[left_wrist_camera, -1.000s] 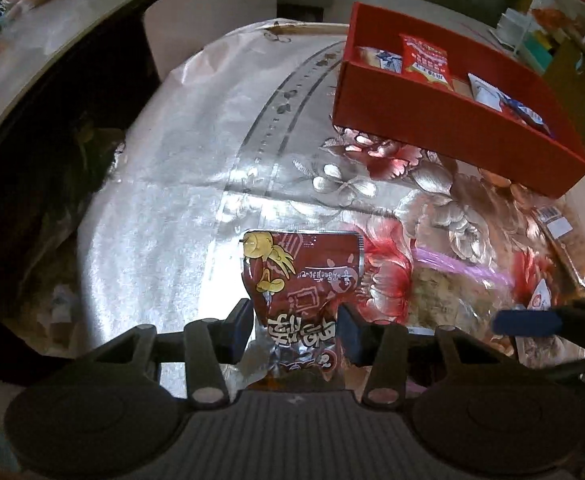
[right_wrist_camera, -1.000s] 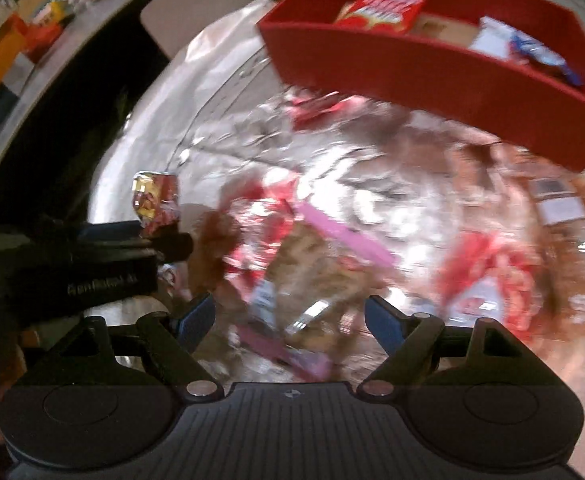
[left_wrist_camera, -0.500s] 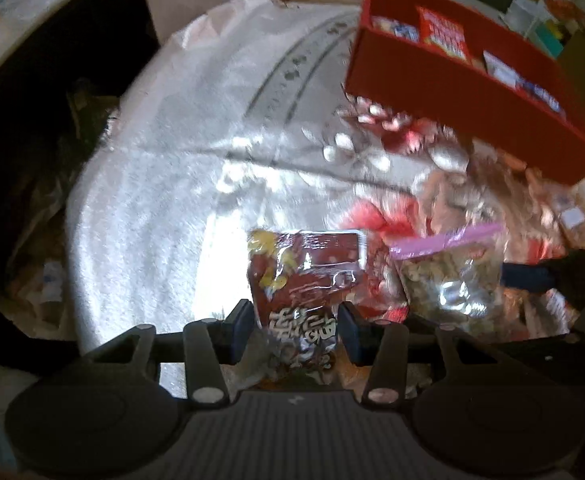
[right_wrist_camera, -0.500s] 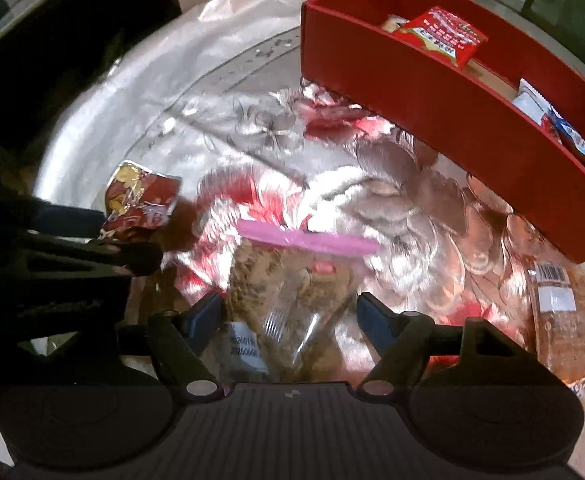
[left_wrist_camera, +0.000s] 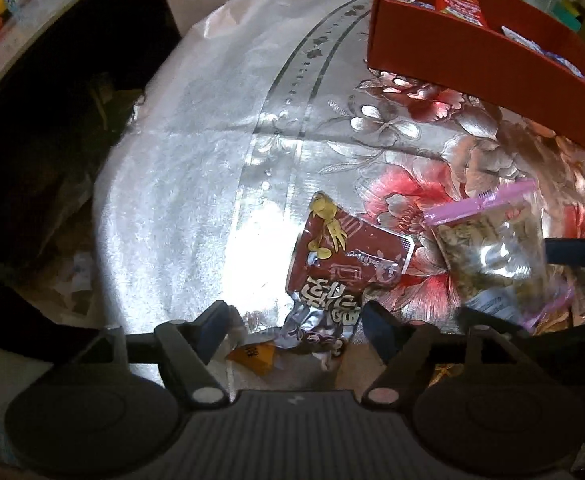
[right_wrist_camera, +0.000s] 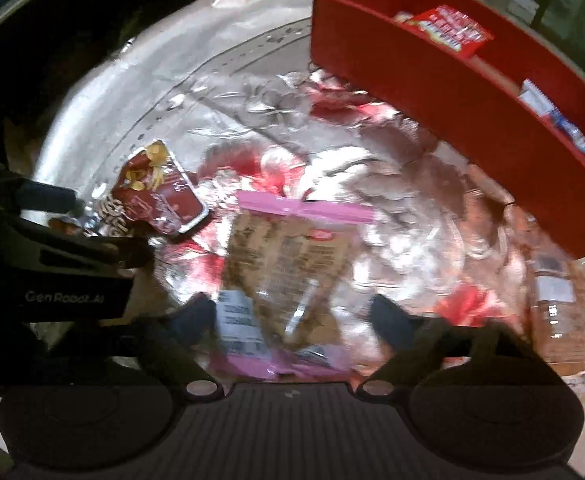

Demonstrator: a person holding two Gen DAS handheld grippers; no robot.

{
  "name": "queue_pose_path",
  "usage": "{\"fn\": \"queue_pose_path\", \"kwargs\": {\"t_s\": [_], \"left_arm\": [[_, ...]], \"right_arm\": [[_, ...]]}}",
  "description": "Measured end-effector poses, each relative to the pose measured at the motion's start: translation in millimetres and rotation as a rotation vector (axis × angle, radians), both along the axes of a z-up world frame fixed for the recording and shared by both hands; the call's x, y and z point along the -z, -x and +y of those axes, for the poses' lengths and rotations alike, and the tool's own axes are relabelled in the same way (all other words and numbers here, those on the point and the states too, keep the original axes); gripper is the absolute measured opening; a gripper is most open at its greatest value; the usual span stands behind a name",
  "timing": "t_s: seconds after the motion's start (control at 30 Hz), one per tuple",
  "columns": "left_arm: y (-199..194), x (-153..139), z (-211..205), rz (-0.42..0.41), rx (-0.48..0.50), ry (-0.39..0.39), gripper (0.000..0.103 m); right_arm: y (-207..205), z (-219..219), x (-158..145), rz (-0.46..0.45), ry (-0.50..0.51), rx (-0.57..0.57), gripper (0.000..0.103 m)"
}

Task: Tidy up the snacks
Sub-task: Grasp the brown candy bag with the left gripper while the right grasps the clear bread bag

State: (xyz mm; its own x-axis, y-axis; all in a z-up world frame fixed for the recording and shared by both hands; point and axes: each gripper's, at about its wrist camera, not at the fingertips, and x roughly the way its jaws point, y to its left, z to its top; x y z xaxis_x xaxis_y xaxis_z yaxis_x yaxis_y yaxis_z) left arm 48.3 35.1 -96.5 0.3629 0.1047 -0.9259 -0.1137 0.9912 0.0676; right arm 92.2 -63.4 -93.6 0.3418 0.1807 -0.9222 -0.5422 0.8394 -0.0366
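Left claw (left_wrist_camera: 294,330) has just been opening; its jaws stand apart, the dark red snack packet (left_wrist_camera: 344,264) loose between them, lengthwise pointing away, seemingly untouched.

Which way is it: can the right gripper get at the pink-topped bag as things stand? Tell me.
Probably yes. The right gripper hangs open straight over the pink-topped bag, its fingers either side and nothing on top; the left gripper sits off to one side.

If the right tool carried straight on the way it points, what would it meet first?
Most likely the clear snack bag with the pink zip strip, lying between the open fingers of the right tool on the foil-patterned table cover. Blur leaves depth uncertain.
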Motion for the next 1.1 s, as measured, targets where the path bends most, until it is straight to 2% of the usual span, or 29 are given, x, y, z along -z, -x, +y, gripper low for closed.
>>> {"fn": "queue_pose_path", "kwargs": {"t_s": [0.03,0.07,0.1,0.2,0.4,0.47,0.5,0.67,0.77,0.9,1.0,1.1], "left_arm": [[0.2,-1.6,-1.6,-0.002,0.013,0.001,0.061],[-1.0,-3.0,-3.8,-0.001,0.029,0.015,0.045],[-0.7,-4.8,-6.2,-0.002,0.050,0.041,0.033],[-2.3,-5.5,-16.0,-0.008,0.085,0.011,0.033],[-6.9,-24.0,-13.6,-0.077,0.064,0.081,0.033],[-10.4,-32.3,-10.8,-0.102,0.054,0.119,0.033],[-12.4,-34.6,-10.7,-0.108,0.050,0.126,0.033],[-18.0,-29.9,-16.3,-0.086,0.056,0.138,0.033],[-19.3,-20.8,-20.5,-0.056,0.070,0.125,0.033],[-18.9,-11.7,-24.4,-0.033,0.076,0.099,0.033],[-21.1,-4.4,-26.6,-0.019,0.079,0.076,0.032],[-21.2,-4.1,-30.1,-0.032,0.088,0.046,0.033]], "right_arm": [[0.9,-2.0,-0.7,-0.009,0.000,0.001,0.079],[1.4,-4.0,-2.0,-0.017,0.001,0.002,0.073],[0.2,-6.0,-3.3,-0.016,-0.005,0.006,0.071],[-5.0,-17.1,-7.9,-0.009,-0.029,0.044,0.069],[-12.1,-35.6,-27.8,-0.047,-0.099,0.103,0.068],[-14.3,-41.6,-34.7,-0.054,-0.127,0.120,0.061],[-16.4,-45.9,-37.1,-0.049,-0.141,0.134,0.061],[-23.7,-54.9,-23.9,0.008,-0.124,0.174,0.061],[-23.1,-49.0,-13.7,0.009,-0.084,0.157,0.064],[-28.2,-40.8,-5.8,0.000,-0.051,0.161,0.075],[-29.4,-35.7,1.5,-0.027,0.004,0.157,0.094],[-35.0,-43.9,5.8,-0.004,-0.018,0.216,0.100]]}}
